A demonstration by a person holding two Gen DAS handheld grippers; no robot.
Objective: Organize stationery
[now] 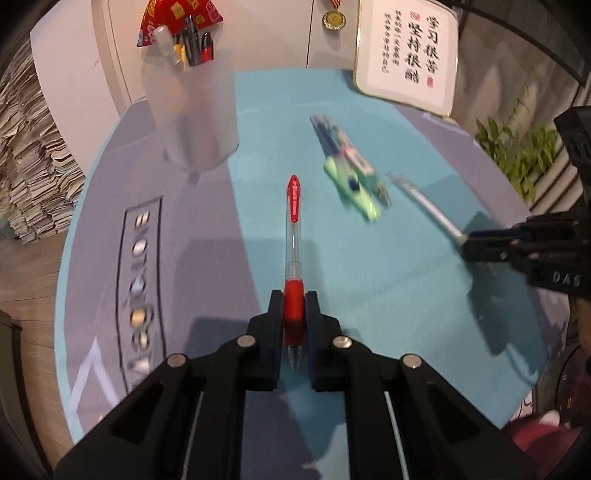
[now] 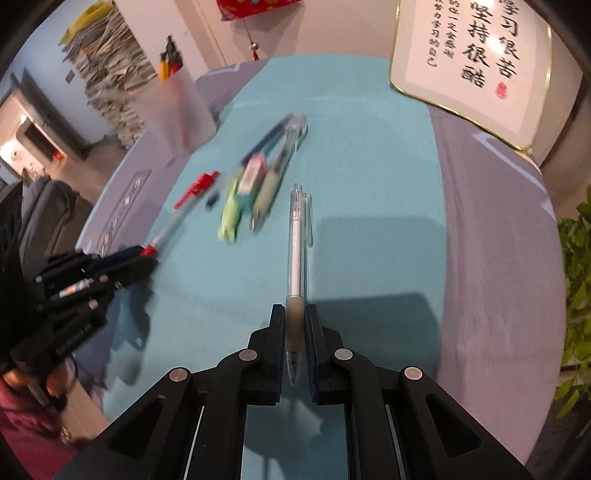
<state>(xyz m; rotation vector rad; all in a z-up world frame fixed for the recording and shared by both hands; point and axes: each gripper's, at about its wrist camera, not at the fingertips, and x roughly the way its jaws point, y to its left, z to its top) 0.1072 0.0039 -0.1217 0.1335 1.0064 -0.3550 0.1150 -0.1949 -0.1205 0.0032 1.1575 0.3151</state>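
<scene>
My left gripper (image 1: 294,308) is shut on the red grip of a red pen (image 1: 294,236), which points forward above the teal mat (image 1: 369,266). My right gripper (image 2: 295,321) is shut on the grey grip of a clear pen (image 2: 297,243), also pointing forward. Each gripper shows in the other view: the right one (image 1: 467,245) with the clear pen (image 1: 428,206), the left one (image 2: 147,264) with the red pen (image 2: 184,203). A loose pile of stationery (image 1: 351,170) with a green piece lies mid-mat; it also shows in the right wrist view (image 2: 258,181). A frosted pen holder (image 1: 195,114) with several pens stands far left.
A framed calligraphy board (image 1: 406,55) leans at the back right of the table. A red ornament (image 1: 177,18) and a medal (image 1: 333,18) hang on the wall. A paper stack (image 1: 33,166) is off the left edge, a green plant (image 1: 517,155) off the right.
</scene>
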